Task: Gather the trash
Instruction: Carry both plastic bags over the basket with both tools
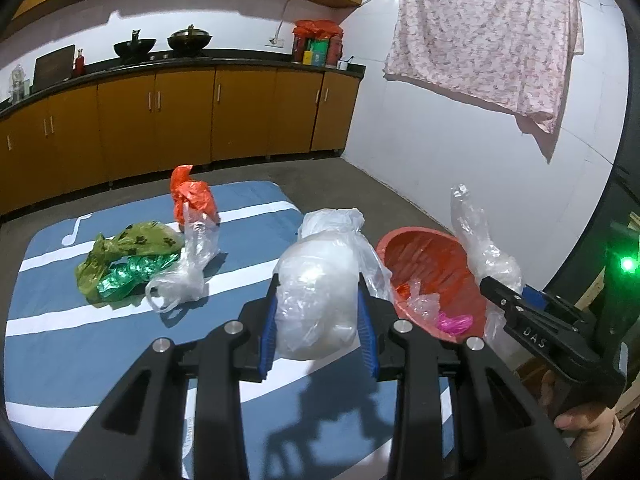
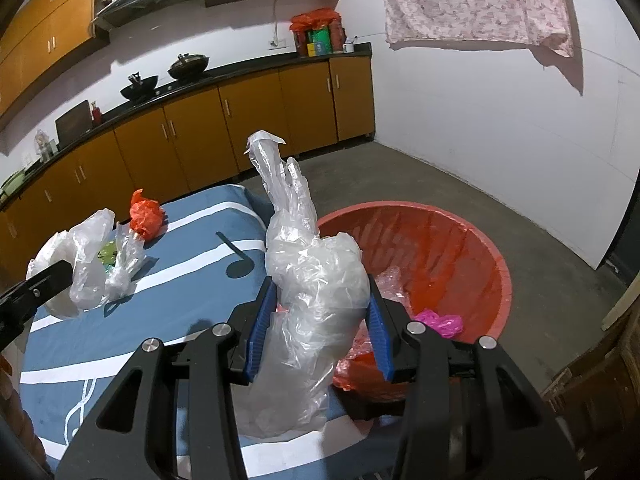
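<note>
Carrying two clear bags toward red basin (image 2: 420,236) | left gripper (image 1: 320,316) fingers clamp white bag (image 1: 320,280); right gripper (image 2: 320,320) clamps crumpled bag (image 2: 316,280) at basin rim | done: pink scrap (image 2: 440,322) inside | left: orange bag (image 1: 192,196), green bags (image 1: 128,256) on mat's far end (image 1: 60,340).

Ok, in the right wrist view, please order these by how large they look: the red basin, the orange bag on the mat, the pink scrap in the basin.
1. Red basin, clearly the largest.
2. Orange bag.
3. Pink scrap.
The last two look nearly alike, and the scrap is nearer the camera, so their order is unsure.
</note>
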A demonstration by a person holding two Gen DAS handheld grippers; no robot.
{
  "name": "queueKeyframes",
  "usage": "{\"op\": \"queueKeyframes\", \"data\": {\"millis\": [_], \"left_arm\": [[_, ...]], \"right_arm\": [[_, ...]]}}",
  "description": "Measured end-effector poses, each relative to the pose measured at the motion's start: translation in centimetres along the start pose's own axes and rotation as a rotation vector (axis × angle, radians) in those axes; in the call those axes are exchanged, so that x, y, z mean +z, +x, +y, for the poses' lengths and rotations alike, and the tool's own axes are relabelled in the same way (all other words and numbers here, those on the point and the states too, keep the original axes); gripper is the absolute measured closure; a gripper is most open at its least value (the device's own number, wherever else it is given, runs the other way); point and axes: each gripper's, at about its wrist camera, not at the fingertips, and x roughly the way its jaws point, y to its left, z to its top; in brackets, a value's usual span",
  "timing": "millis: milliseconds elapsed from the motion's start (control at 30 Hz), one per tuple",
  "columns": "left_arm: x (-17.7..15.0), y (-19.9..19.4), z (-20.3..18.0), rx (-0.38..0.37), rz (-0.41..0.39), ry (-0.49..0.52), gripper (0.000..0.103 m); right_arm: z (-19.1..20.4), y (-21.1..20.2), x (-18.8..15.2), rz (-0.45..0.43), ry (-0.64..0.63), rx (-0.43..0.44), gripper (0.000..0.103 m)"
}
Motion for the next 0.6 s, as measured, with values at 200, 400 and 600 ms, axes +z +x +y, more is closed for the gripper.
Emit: {"op": "queueKeyframes", "data": {"millis": [200, 400, 600], "left_arm": [[0.3, 0.3, -0.9, -0.020, -0.002, 0.010, 0.069], [0.4, 0.6, -1.5, -0.035, -0.004, 0.023, 0.069], [0.4, 1.2, -2.1, -0.053, 0.003, 0.034, 0.069]], "right_arm": [[-0.7, 0.0, 0.2, -0.006, 0.010, -0.008, 0.059], [-1.0, 0.1, 0.2, -0.008, 0.016, -0.016, 0.059], [-1.7, 0.0, 0.1, -0.010, 0.030, -0.024, 0.059]]}}
